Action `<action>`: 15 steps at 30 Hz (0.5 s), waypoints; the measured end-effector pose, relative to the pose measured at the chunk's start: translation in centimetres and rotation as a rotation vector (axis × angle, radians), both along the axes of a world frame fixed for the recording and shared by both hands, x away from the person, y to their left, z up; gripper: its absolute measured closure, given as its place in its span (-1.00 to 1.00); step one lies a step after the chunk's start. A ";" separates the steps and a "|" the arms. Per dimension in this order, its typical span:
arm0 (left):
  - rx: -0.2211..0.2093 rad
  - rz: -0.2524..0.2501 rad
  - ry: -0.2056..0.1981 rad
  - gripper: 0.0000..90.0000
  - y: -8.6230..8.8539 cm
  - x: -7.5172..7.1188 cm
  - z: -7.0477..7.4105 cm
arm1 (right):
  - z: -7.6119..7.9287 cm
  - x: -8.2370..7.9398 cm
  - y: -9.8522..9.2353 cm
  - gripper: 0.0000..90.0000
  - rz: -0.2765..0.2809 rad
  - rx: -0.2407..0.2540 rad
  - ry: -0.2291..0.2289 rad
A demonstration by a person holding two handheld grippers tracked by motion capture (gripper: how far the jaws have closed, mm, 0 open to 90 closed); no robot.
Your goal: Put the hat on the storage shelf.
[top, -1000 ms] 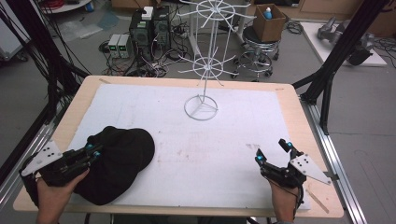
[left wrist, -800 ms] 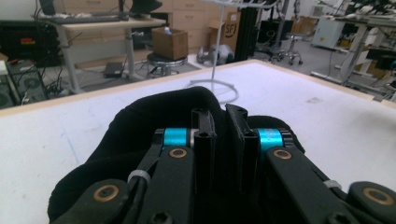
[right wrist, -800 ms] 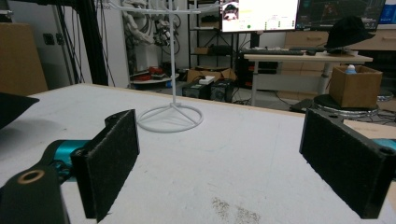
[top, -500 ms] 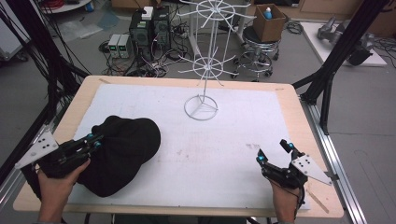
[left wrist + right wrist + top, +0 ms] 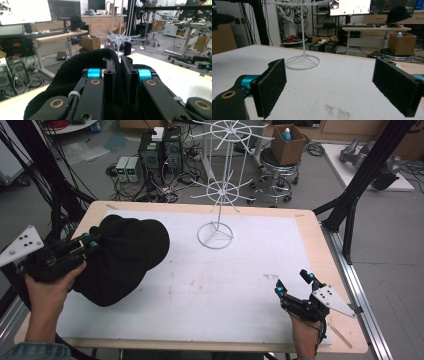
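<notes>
A black cap (image 5: pixel 125 255) hangs over the left side of the table, and my left gripper (image 5: pixel 92 241) is shut on its edge. In the left gripper view the two jaws of the left gripper (image 5: pixel 118 67) stand close together, pinching the cap's (image 5: pixel 82 62) fabric. A white wire rack (image 5: pixel 216 232) stands on its ring base at the middle back of the table. My right gripper (image 5: pixel 292 281) rests low near the front right, open. The right gripper view shows nothing between the wide-apart jaws of the right gripper (image 5: pixel 335 82), and the rack (image 5: pixel 302 61) stands ahead.
A white mat (image 5: pixel 240 270) covers most of the wooden table (image 5: pixel 320 250). Black frame posts (image 5: pixel 350 205) rise at the right. A stool with a cardboard box (image 5: pixel 287 142) and electronics sit on the floor beyond the far edge.
The left gripper has risen with the cap and carried it farther from the front edge. The cap now hangs higher and more bunched. The right gripper has stayed still.
</notes>
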State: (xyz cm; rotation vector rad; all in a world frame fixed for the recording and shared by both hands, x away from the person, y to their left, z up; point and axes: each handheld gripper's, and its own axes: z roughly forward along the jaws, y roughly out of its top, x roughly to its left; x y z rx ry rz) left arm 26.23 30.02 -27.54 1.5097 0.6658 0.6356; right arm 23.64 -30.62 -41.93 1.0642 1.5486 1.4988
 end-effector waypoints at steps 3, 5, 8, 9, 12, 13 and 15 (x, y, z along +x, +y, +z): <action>-0.004 -0.014 -0.008 0.81 -0.2 0.7 1.4 | 0.0 0.1 0.0 -0.75 -0.001 -0.002 -0.001; -0.005 -0.020 -0.011 0.81 -0.4 1.1 2.2 | 0.0 0.1 0.0 -0.75 0.001 0.001 0.000; 0.006 -0.029 -0.018 0.81 -1.0 1.9 3.6 | -0.1 0.2 -0.1 -0.75 0.003 0.005 0.008; 0.006 -0.029 -0.018 0.81 -1.0 1.9 3.6 | -0.1 0.2 -0.1 -0.75 0.004 0.003 0.008; 0.016 -0.051 -0.030 0.81 -1.6 2.6 5.3 | -0.1 0.3 -0.1 -0.75 0.008 0.000 0.010; 0.016 -0.051 -0.030 0.81 -1.6 2.6 5.3 | -0.1 0.3 -0.1 -0.75 0.009 -0.002 0.007; 0.014 -0.064 -0.030 0.81 -1.8 3.0 6.0 | -0.1 0.4 -0.1 -0.75 0.011 0.000 0.014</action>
